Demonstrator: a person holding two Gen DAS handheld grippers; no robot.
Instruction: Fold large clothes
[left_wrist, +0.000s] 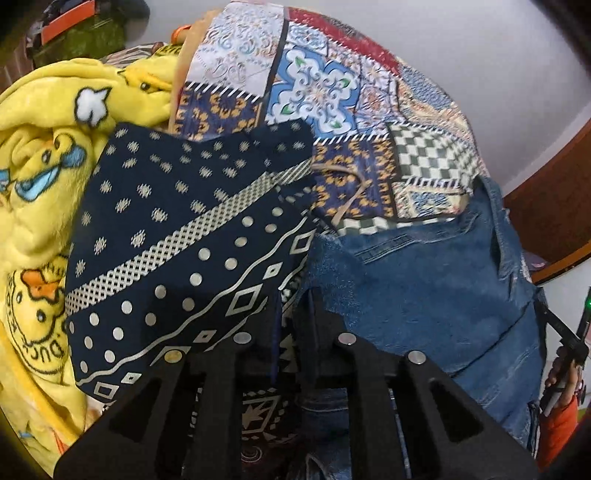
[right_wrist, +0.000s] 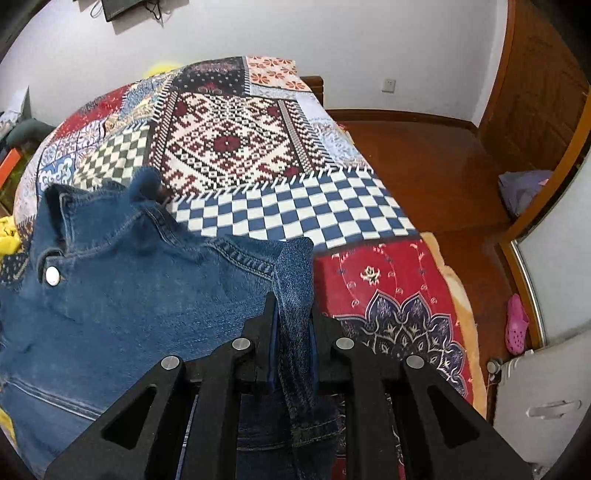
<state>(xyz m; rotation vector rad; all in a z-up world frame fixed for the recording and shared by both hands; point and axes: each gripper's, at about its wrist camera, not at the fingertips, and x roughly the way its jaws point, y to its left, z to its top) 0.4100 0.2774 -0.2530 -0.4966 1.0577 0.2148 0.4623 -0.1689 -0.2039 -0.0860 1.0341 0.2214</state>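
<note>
A blue denim jacket (right_wrist: 122, 295) lies on the patchwork bedspread (right_wrist: 236, 144), collar and a white button toward the far left. My right gripper (right_wrist: 293, 314) is shut on a fold of the jacket's right edge, denim bunched between the fingers. In the left wrist view the denim jacket (left_wrist: 436, 284) spreads to the right. My left gripper (left_wrist: 291, 306) is shut on the jacket's edge; a navy patterned cloth (left_wrist: 177, 251) drapes over its left finger.
A yellow duck-print blanket (left_wrist: 40, 192) is heaped at the left of the bed. The bed's right edge drops to a wooden floor (right_wrist: 436, 166). A pink shoe (right_wrist: 515, 325) and a white appliance (right_wrist: 546, 398) stand at right.
</note>
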